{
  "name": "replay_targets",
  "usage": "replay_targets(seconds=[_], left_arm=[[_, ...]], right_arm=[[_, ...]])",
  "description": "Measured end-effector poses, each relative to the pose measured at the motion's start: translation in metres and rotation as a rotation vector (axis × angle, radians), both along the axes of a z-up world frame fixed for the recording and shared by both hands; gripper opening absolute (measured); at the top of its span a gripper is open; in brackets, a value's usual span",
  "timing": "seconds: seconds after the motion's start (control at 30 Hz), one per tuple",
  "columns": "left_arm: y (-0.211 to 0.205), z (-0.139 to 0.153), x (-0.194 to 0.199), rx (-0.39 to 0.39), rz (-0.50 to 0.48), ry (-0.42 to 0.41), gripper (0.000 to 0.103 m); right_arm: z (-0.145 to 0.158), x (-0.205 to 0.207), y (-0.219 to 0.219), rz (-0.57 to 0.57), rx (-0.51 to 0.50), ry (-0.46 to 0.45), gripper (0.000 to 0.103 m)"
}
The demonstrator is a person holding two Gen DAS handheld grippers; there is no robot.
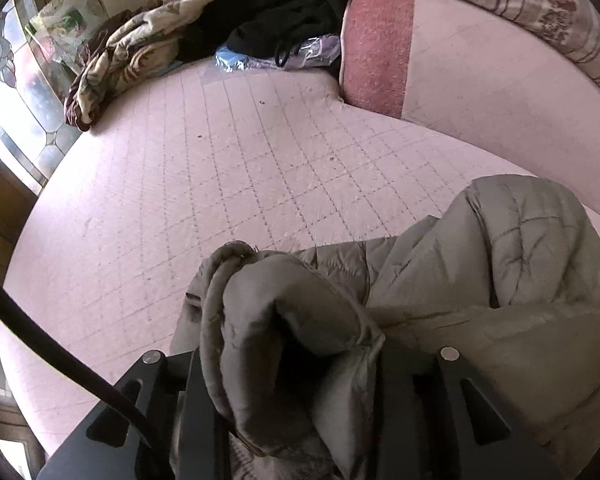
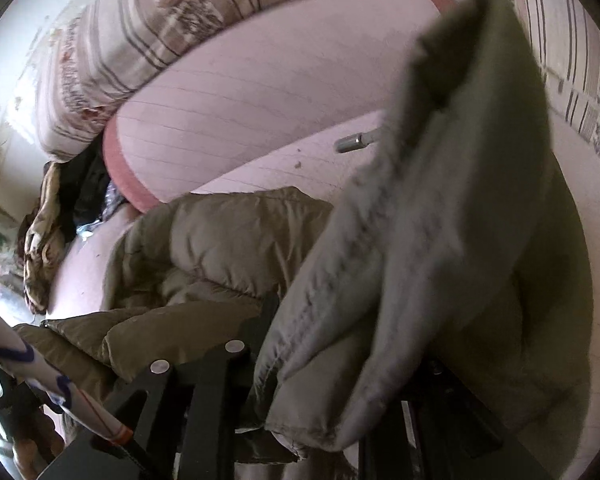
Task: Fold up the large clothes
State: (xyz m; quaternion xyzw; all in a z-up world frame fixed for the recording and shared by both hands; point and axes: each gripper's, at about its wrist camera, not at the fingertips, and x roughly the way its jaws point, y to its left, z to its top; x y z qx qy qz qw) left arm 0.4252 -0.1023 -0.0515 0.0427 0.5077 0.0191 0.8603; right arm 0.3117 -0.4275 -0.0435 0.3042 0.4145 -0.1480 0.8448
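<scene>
both grippers clamp bunched edges of the jacket (image 1: 480,280): left gripper (image 1: 296,364) on a rolled hem, right gripper (image 2: 320,392) on a blurred flap. its bulk lies on the bed (image 1: 220,168). likely mid-fold; next, lay the flap flat. fingertips are hidden by fabric.

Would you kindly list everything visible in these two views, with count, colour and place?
jacket: one, olive-grey, quilted, bunched on the near part of the bed, held at two spots
bed: one, pale pink quilted cover
bolster: one, pink with a darker band, at the far side
striped bedding: cream with brown stripes, behind the bolster
blanket: one, beige and brown patterned, far left corner
black clothing: a pile beside the blanket
plastic bag: clear and blue, under the black clothing
left gripper: black, shut on jacket
right gripper: black, shut on jacket
</scene>
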Motion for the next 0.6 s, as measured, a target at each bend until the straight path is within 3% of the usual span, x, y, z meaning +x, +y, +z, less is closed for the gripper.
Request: replay_targets(seconds=[0.13,0.27,0.37,0.43,0.53,0.6], left_arm=[[0.005,0.001,0.005,-0.047,0.006,0.019,0.034],[0.025,0.029,-0.007,-0.191,-0.039,0.007,0.044],[0.044,0.059,-0.022,-0.327,-0.066,-0.028,0.054],[0.053,0.076,-0.028,-0.405,-0.08,-0.029,0.06],[0.064,0.097,-0.032,-0.535,-0.101,-0.018,0.068],[0.073,0.111,-0.038,-0.613,-0.096,-0.031,0.07]], right_arm=[[-0.014,0.0,-0.009,-0.023,0.065,-0.006,0.021],[-0.002,-0.01,-0.013,-0.017,0.095,-0.037,0.027],[0.015,-0.023,-0.019,-0.023,0.149,-0.103,0.048],[0.029,-0.033,-0.021,-0.025,0.155,-0.149,0.071],[0.054,-0.045,-0.019,-0.032,0.104,-0.204,0.088],[0.07,-0.053,-0.015,-0.05,0.042,-0.226,0.091]])
